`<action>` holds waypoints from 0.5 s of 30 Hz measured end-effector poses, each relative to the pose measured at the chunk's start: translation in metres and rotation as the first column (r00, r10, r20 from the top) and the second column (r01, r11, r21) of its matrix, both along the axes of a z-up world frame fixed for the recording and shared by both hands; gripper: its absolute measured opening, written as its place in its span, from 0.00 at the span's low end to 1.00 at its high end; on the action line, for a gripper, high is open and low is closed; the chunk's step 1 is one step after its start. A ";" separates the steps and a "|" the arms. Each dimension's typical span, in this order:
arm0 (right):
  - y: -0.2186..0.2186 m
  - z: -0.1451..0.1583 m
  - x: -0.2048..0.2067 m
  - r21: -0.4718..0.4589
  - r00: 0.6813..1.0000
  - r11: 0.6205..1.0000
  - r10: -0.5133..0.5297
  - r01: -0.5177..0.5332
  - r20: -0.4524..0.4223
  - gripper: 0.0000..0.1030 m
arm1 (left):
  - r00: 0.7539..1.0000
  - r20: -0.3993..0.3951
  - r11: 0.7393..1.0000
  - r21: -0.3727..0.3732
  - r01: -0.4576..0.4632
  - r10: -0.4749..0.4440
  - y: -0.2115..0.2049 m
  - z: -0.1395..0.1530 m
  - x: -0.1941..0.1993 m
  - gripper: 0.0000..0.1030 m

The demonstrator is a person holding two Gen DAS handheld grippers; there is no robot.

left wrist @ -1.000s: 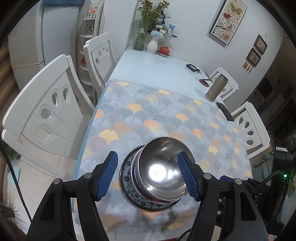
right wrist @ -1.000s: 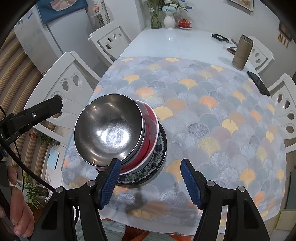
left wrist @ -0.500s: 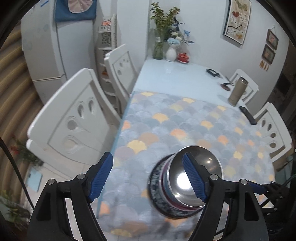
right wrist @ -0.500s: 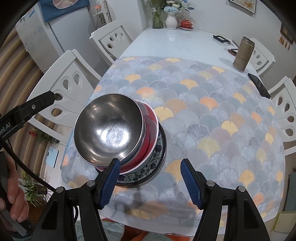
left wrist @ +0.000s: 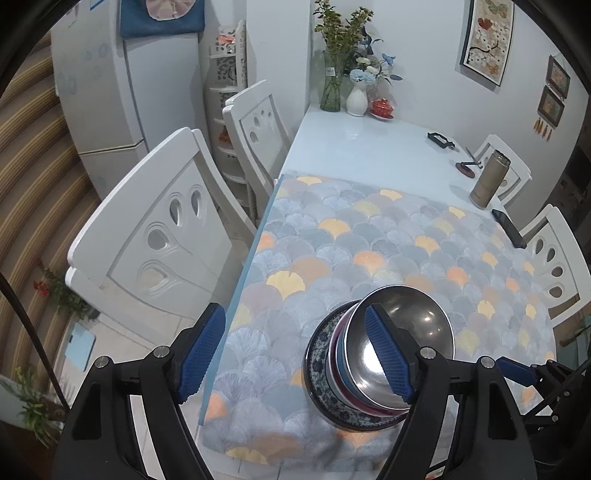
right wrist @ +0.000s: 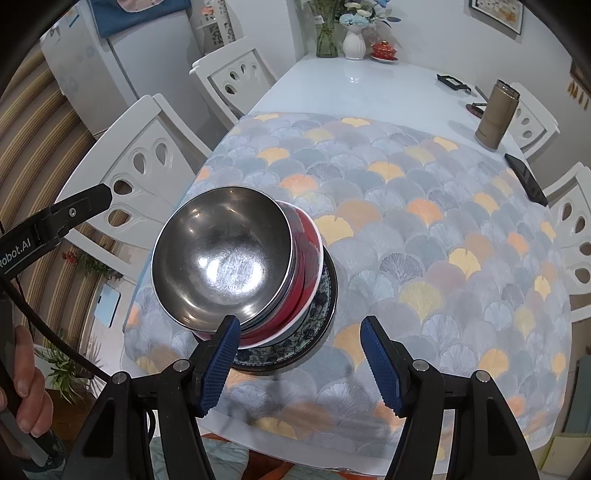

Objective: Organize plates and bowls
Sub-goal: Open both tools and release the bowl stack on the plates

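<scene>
Nearest in the right wrist view, the right gripper [right wrist: 299,354] hangs with its jaws spread wide and nothing between them, above the near edge of the dining table [right wrist: 369,85]. Just beyond it stands the stack: a steel bowl [right wrist: 221,258] nested in a red bowl [right wrist: 308,243], both seated on a blue-patterned plate [right wrist: 321,306], close to the near left corner of the fan-patterned mat [right wrist: 424,206]. Nesting small into large keeps the pile compact and steady, so the sorting looks essentially done. The left gripper [left wrist: 295,350] is likewise wide and empty; one blue pad overlaps the bowl only in line of sight, and it sits off the table's left edge, apparently clear of the stack. Farther off, by the right edge, lie a black phone [right wrist: 526,179] and a tan flask [right wrist: 495,114]. At the far edge stand vases of flowers [right wrist: 340,29].
</scene>
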State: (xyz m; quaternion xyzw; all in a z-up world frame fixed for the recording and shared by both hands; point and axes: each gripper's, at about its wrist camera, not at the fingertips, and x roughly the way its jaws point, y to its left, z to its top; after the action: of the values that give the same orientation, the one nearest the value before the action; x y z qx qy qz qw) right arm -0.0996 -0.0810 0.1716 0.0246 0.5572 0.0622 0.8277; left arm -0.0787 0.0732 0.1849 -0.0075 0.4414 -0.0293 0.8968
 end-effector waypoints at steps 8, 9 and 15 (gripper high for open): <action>-0.010 0.006 0.004 0.000 0.999 0.999 0.047 -0.047 -0.007 0.63 | 0.996 -0.002 0.994 0.066 -0.084 0.085 -0.014 0.003 -0.005 0.77; -0.012 0.009 0.005 -0.007 0.998 0.998 0.061 -0.061 -0.004 0.63 | 0.995 0.002 0.992 0.071 -0.103 0.103 -0.014 0.004 -0.006 0.79; -0.017 0.026 0.008 -0.036 0.992 0.992 0.123 -0.121 0.029 0.74 | 0.977 0.022 0.973 0.090 -0.212 0.211 -0.009 0.014 -0.006 0.83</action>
State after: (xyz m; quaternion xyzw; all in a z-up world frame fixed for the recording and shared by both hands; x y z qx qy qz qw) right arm -0.0921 -0.0978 0.1981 -0.0248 0.5454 0.1035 0.8314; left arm -0.0848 0.0641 0.1986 -0.0127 0.4333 0.0866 0.8970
